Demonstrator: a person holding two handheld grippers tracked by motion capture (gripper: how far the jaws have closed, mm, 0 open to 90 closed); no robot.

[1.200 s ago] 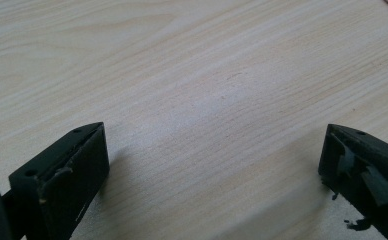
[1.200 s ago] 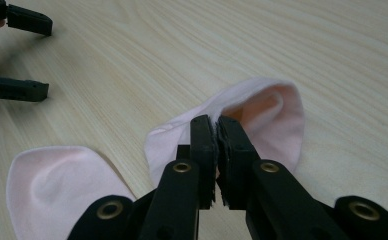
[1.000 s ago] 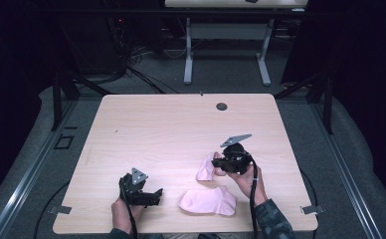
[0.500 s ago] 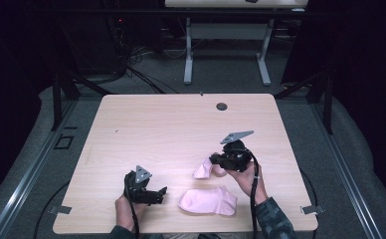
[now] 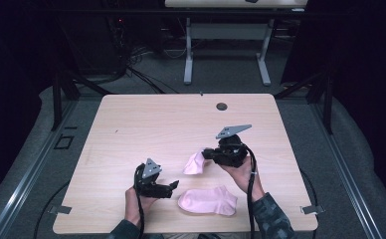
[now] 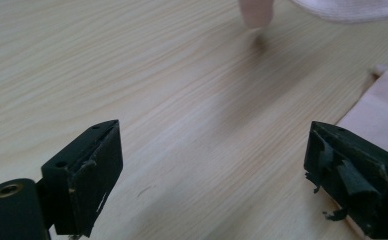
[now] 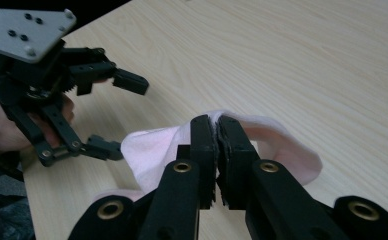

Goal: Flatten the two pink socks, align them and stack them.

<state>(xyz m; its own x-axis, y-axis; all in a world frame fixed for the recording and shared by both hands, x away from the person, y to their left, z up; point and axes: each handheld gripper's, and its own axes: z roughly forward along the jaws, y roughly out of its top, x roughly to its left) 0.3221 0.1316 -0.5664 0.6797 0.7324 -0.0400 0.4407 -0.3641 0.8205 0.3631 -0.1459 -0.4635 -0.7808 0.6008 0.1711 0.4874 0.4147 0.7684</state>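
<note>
One pink sock (image 5: 195,163) is pinched at its edge in the closed right gripper (image 5: 207,155) and lifted clear of the wooden table (image 5: 146,124), apparently for pairing, while its mate (image 5: 208,200) lies flat beside the spread, empty left gripper (image 5: 173,187), whose jaws have just been narrowing.

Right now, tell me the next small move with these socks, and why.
Probably bring the lifted sock, pinched in the right hand-held gripper, over the flat sock and lower it on top. The left hand-held gripper stands open beside the flat one, its jaws just closing a little on nothing, ready to steady it.
</note>
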